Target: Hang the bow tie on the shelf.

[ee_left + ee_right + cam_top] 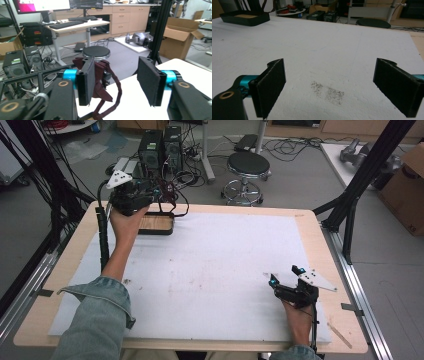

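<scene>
2 grippers were in play, and we judged the work in hand to be setting a dark red strap into the black tray at the far left corner of the table.

Left gripper [156,194]: held up over the black tray [156,223], jaws spread wide in the left gripper view. The dark red strap [101,82] hung against the inner face of 1 jaw and looped down toward the tray below. Nothing was pinched between the pads; the strap looked draped or snagged on that jaw rather than gripped. We could not tell whether it was caught on the pad or merely resting against it.

Right gripper [284,276]: low over the white mat [225,260] near the table's right front, well apart from the tray. Jaws released, wide, empty; a grey smudge [327,92] on the mat lay between them.

Notes on doing the step well, as we judged it:
- Keep the left gripper directly above the tray's wooden floor so the loop falls inside the rim, not across it.
- Lower until the hanging end rests in the tray, then draw the jaw sideways away from the strap so it slides off cleanly.
- Lift slowly; a snagged strap could drag out again or tip the light tray.
- Right gripper could steady the tray's near wall if it shifts.
</scene>
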